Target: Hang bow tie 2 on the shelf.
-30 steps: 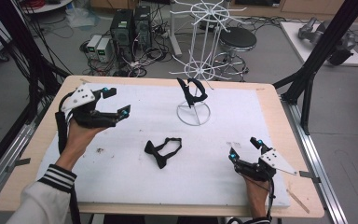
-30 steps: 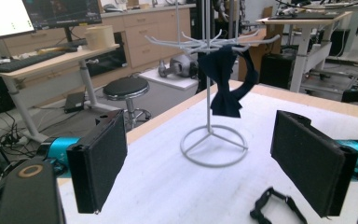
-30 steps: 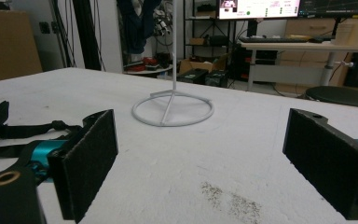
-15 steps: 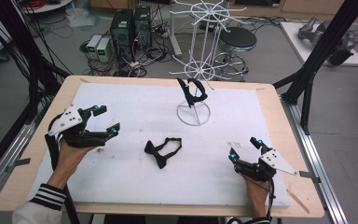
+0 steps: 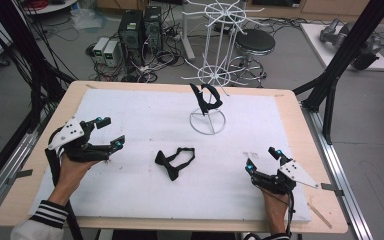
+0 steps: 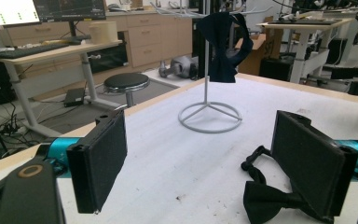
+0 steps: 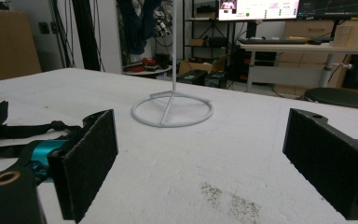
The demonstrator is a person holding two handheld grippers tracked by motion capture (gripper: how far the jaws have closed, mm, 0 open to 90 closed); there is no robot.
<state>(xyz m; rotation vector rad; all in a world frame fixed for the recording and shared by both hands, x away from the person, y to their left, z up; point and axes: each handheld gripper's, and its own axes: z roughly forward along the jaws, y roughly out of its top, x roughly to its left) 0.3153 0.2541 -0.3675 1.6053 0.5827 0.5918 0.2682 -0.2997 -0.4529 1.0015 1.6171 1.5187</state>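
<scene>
Reaching with your left gripper [image 5: 109, 133], jaws apart, centre them over the bow tie's [image 5: 174, 163] knot; descend squarely before closing.

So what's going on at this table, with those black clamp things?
A person holds a two-jaw gripper in each hand over a white mat. One black bow tie lies flat on the mat; another hangs on a small white wire stand. The left gripper, jaws open, is nearest the loose bow tie but not touching it. The right gripper is open too, holding nothing.
</scene>
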